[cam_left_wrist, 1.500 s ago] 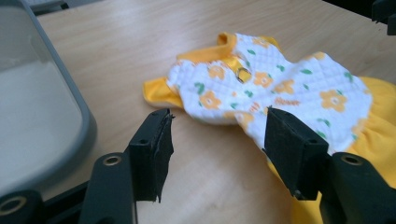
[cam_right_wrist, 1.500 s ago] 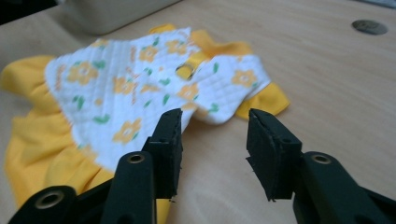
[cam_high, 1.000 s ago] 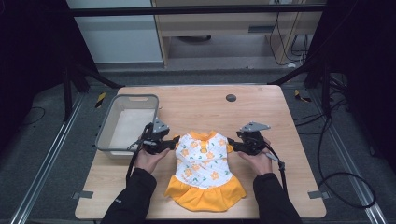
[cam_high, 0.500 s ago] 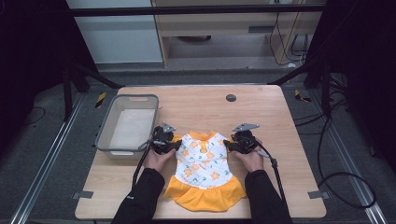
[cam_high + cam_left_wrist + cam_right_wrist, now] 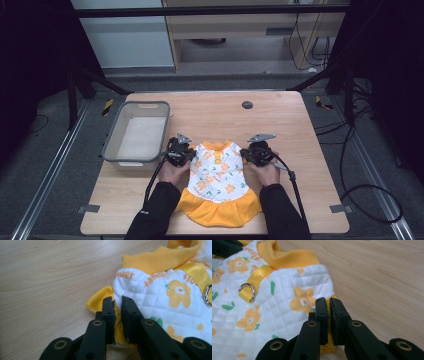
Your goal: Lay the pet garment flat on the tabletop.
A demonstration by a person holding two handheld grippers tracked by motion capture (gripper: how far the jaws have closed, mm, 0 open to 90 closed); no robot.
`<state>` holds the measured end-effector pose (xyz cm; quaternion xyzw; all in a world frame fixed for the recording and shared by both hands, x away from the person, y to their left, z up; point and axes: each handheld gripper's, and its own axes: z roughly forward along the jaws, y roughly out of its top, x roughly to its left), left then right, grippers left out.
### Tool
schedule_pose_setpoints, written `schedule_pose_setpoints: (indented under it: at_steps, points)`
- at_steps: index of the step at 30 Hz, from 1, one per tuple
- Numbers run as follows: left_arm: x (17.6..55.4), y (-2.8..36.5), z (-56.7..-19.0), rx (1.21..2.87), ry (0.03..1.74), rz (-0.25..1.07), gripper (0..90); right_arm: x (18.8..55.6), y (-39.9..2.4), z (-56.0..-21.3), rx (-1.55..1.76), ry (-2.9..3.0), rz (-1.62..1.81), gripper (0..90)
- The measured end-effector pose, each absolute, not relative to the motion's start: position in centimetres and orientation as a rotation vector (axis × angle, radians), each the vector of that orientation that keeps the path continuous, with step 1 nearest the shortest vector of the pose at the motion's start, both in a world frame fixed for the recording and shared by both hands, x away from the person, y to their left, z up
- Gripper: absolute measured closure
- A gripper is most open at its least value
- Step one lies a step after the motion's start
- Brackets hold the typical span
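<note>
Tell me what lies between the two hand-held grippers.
The flowered dress lies between the left hand-held gripper and the right hand-held gripper, each at a sleeve edge, in the high view.

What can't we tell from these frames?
- Left gripper: the jaws cover the dress edge; whether cloth is pinched is unclear.
- Right gripper: the same, a narrow gap with the sleeve edge behind the jaws.
- Bin, high view: contents too small to tell.
- Dress underside: hidden against the table.

Orange word "flower" printed, partly cut, several times on white quilted dress [image 5: 160, 302]; no other text readable.
</note>
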<state>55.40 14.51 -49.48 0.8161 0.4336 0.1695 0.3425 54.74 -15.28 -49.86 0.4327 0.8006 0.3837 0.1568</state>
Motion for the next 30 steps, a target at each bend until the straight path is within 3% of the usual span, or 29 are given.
schedule_pose_setpoints:
  at_steps: [6,15,19,20,22,27,30]
  points:
    - [55.2,14.9,-49.1,2.066,1.146,0.427,84.6,54.4,-15.5,-49.1,1.214,2.281,1.136,86.0]
    - [55.5,14.2,-42.2,1.944,0.988,0.633,84.3,54.7,-15.8,-44.0,1.084,2.070,1.250,85.5]
    - [57.0,13.7,-41.7,1.936,1.022,0.698,73.6,56.0,-15.3,-42.9,1.080,1.977,1.174,79.8]
    - [57.4,13.9,-41.6,1.908,1.048,0.708,62.2,56.5,-15.1,-42.8,1.081,1.966,1.114,72.5]
    - [57.2,14.3,-41.4,1.892,1.057,0.717,57.1,56.5,-15.1,-42.7,1.077,1.954,1.110,65.6]
    - [56.1,15.2,-40.7,1.881,1.051,0.694,54.2,55.6,-15.2,-42.0,1.035,1.988,1.114,65.8]
    - [55.3,15.1,-40.6,1.897,1.023,0.674,57.5,54.9,-15.2,-41.8,1.016,2.027,1.125,68.6]
